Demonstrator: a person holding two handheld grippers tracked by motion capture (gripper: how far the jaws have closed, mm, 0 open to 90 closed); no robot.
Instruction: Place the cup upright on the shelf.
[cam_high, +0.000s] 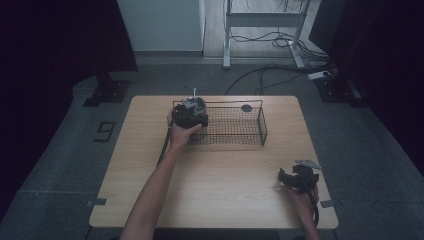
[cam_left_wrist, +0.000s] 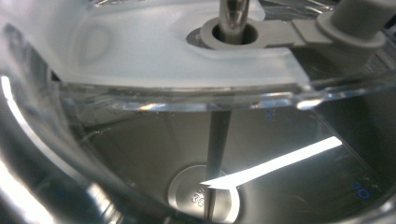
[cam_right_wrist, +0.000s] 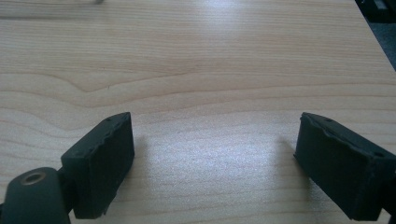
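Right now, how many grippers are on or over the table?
2. The left gripper is at the left end of the wire basket, at the table's far side; the right gripper sits low over bare wood near the table's near-right corner.

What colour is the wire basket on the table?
Black, or very dark, wire mesh basket; clearest in the high view.

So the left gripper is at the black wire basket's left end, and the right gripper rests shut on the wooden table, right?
Not shut: the right gripper view shows the right gripper open, jaws wide apart over bare wooden table. The left gripper is at the black wire basket's left end.
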